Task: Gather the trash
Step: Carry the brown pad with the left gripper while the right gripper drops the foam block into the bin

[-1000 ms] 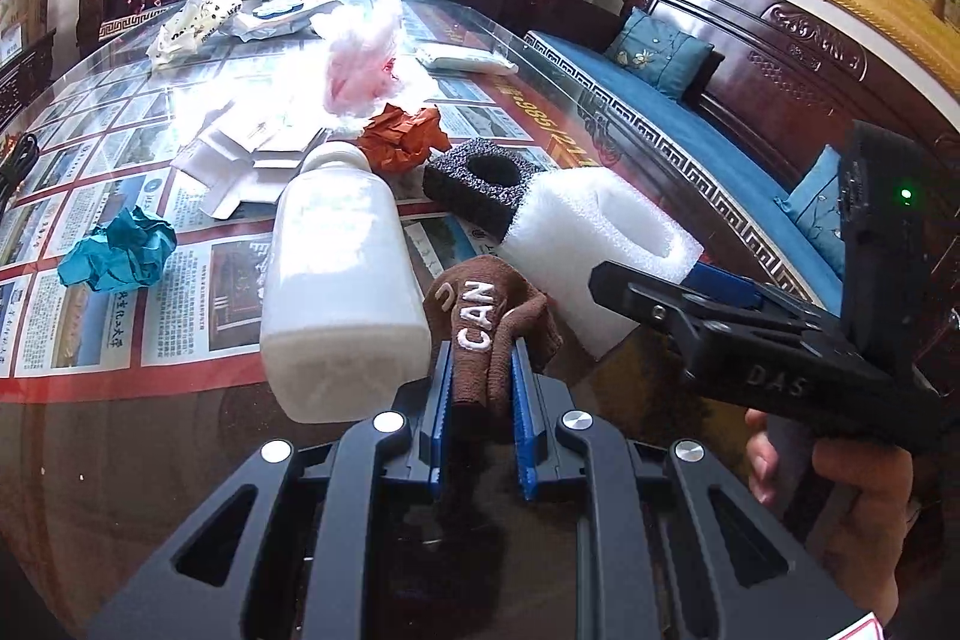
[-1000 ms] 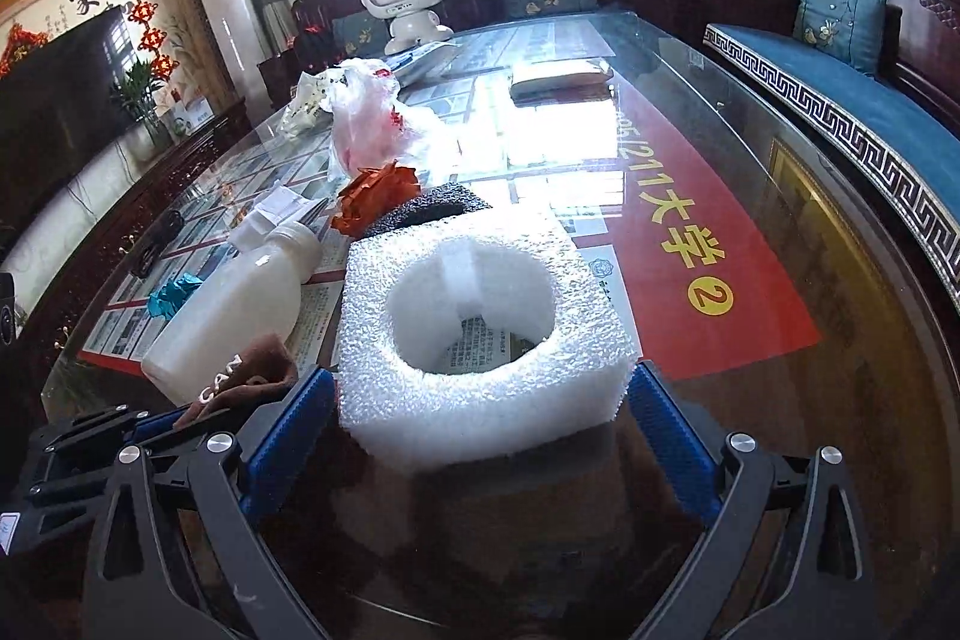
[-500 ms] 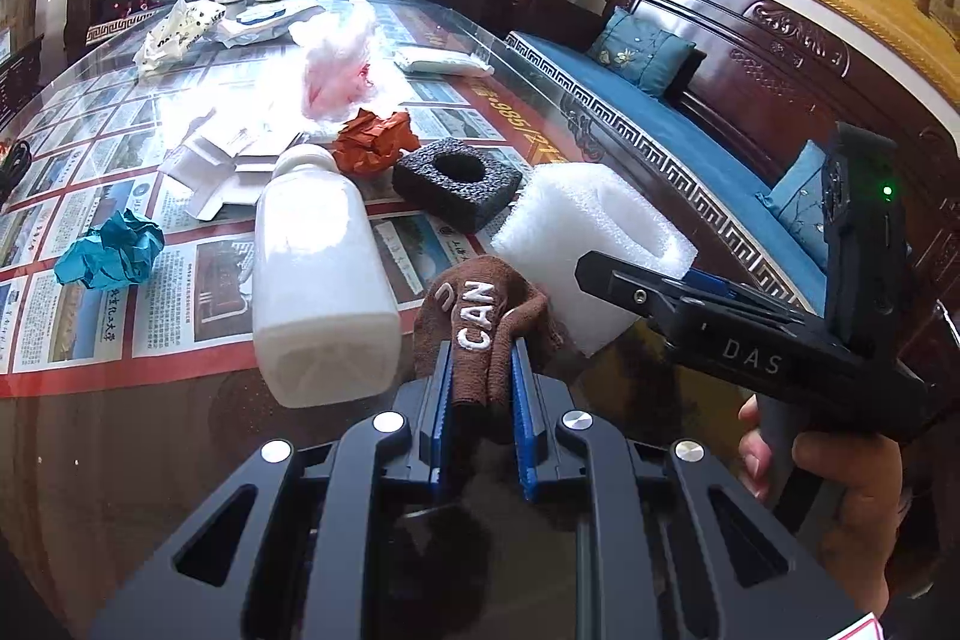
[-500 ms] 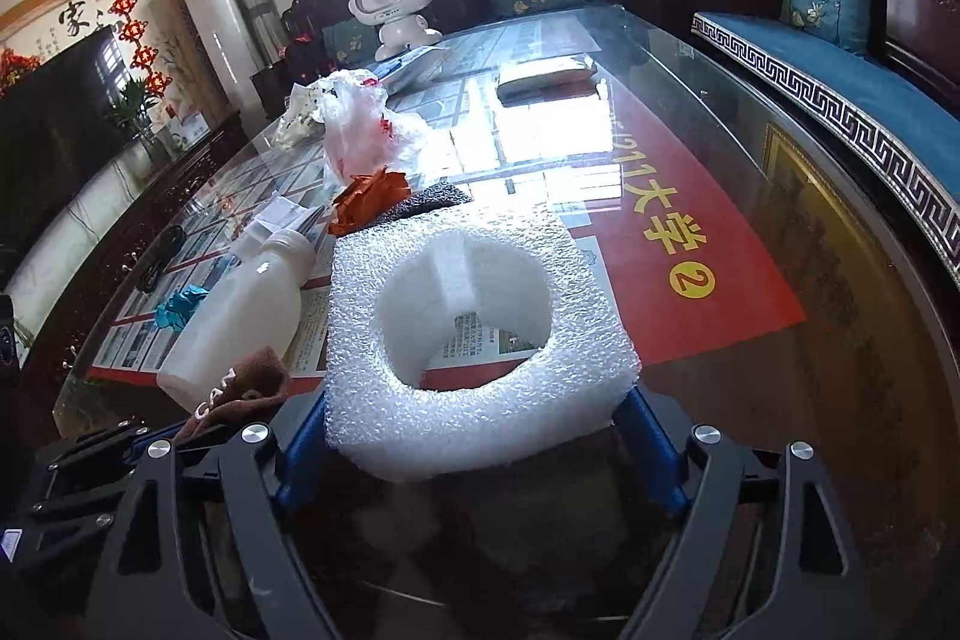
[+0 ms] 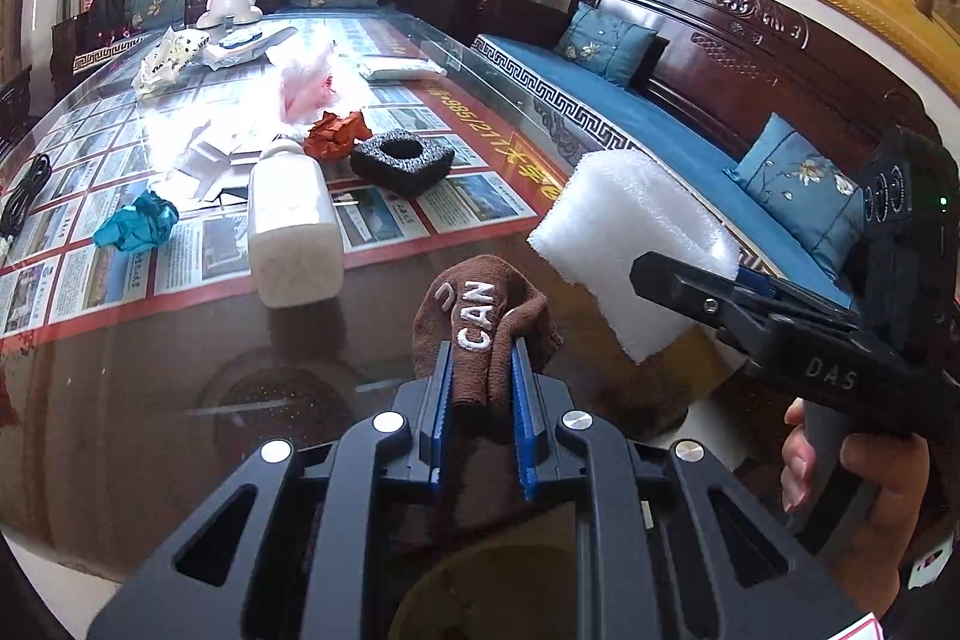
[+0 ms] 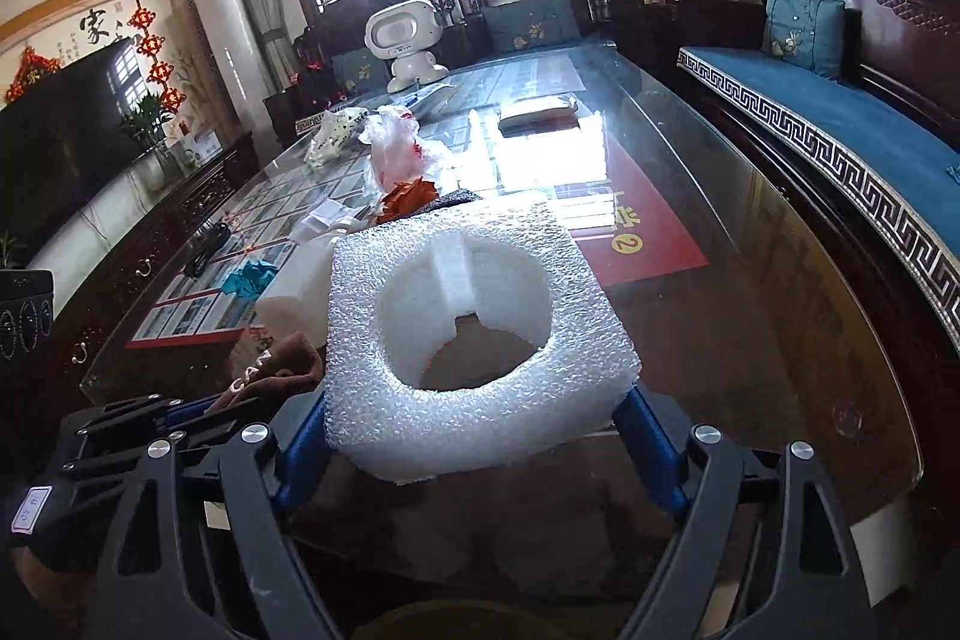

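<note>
Left wrist view shows the left gripper [image 5: 477, 388] clamped narrowly on a brown cloth [image 5: 483, 322] above the near table edge, while the right gripper [image 6: 474, 436] grips a white foam block [image 6: 474, 334] widely, lifted.

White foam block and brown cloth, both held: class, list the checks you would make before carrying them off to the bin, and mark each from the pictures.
1. Left gripper shut on the brown cloth: ok.
2. Right gripper clamping the white foam block from both sides: ok.
3. Foam block lifted off the glass table: ok.
4. Bin in view: not ok, none visible.
5. White bottle left standing clear of both grippers: ok.
</note>
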`<state>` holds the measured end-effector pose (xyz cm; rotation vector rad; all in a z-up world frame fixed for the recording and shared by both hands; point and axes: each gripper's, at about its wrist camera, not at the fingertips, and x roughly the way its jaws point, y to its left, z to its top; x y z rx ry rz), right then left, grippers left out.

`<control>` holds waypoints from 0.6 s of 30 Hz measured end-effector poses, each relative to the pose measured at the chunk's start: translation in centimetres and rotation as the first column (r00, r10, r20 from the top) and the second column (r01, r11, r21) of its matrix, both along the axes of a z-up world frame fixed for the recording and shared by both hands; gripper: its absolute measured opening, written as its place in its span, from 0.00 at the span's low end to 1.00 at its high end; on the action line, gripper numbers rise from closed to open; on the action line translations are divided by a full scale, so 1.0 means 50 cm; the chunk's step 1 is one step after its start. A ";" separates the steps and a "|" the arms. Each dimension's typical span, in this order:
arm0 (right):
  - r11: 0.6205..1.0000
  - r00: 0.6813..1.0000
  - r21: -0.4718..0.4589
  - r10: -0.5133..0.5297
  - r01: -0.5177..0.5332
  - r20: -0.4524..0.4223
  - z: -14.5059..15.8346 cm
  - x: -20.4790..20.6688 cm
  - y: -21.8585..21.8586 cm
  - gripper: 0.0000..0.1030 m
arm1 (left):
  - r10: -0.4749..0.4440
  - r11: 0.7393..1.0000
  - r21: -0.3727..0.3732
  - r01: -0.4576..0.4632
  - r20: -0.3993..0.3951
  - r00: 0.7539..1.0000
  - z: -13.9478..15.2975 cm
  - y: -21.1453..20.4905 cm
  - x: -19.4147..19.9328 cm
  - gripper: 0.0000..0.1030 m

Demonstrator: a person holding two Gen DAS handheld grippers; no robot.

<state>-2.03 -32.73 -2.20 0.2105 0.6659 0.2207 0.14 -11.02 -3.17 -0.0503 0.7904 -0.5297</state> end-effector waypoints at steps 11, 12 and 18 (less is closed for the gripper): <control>1.000 0.999 -0.009 0.028 -0.027 0.032 -0.009 -0.189 0.021 0.78 | -0.036 0.999 0.003 0.036 -0.018 0.999 -0.024 0.030 -0.150 0.18; 0.999 0.999 -0.011 0.032 -0.032 0.028 -0.013 -0.202 0.024 0.78 | -0.042 0.999 0.007 0.042 -0.018 0.999 -0.029 0.030 -0.164 0.18; 0.998 0.999 -0.021 0.050 -0.051 -0.012 -0.058 -0.269 0.042 0.78 | -0.077 0.997 0.005 0.077 -0.038 0.996 -0.068 0.038 -0.239 0.18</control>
